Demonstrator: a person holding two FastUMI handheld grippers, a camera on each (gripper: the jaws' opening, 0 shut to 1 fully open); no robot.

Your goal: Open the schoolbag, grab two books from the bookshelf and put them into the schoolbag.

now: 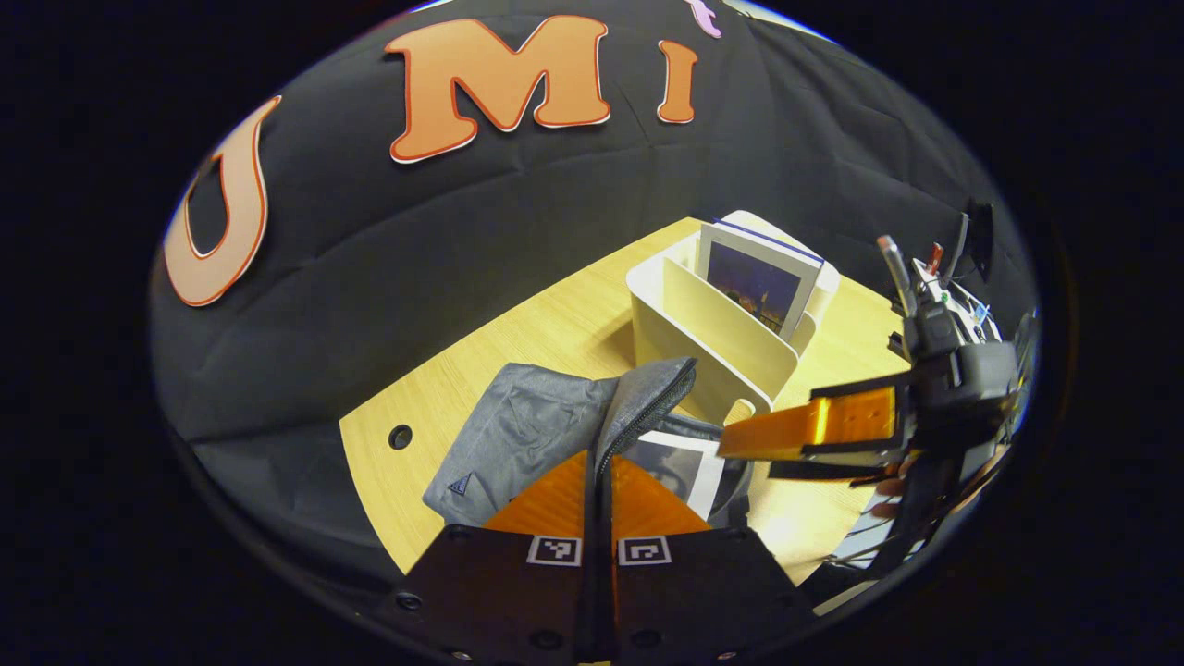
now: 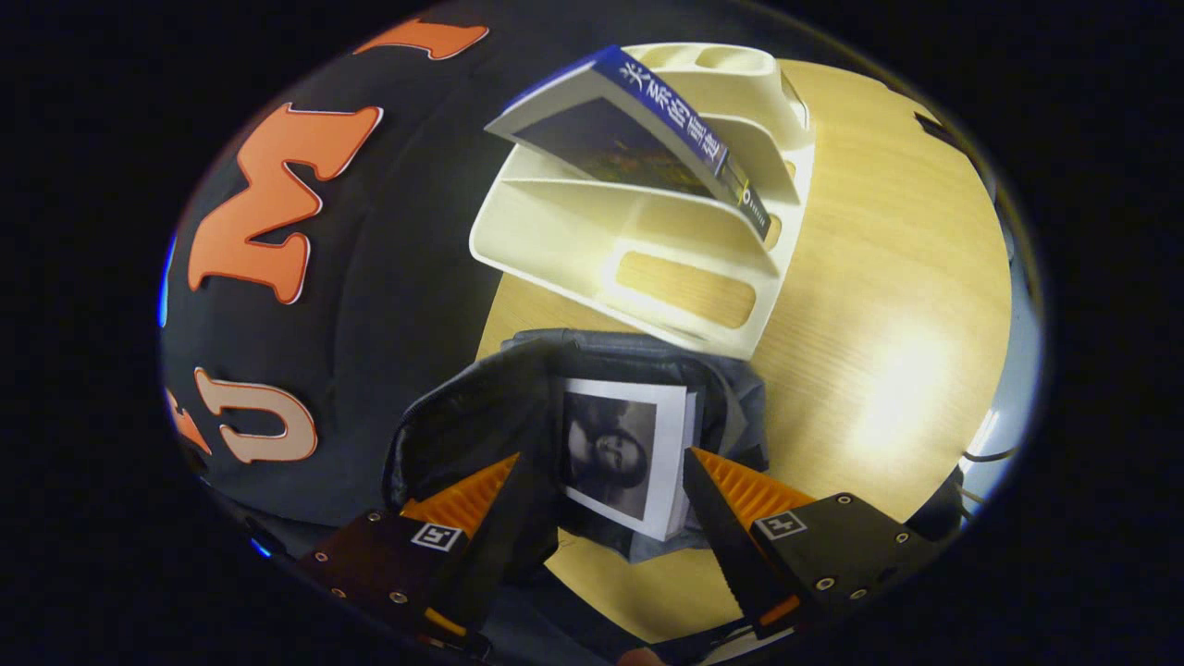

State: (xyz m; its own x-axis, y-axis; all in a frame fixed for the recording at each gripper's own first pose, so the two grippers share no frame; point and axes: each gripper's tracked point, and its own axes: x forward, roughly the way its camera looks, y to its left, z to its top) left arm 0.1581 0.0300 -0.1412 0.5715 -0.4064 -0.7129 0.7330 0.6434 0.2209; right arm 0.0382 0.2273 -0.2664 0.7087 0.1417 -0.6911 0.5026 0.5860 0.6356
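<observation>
Left gripper view: you look from low and close behind the bag [image 1: 518, 435], facing the shelf [image 1: 712, 333] at 1 o'clock | Right gripper view: you look steeply down, near the bag [image 2: 481, 425], shelf [image 2: 638, 240] at 12 o'clock | Shared: bag, shelf, table [image 2: 888, 305], wall.

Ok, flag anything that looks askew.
The blue book leans tilted in the rack, not upright. The first book pokes out of the open bag, not fully in. Nothing spilled or damaged.
</observation>
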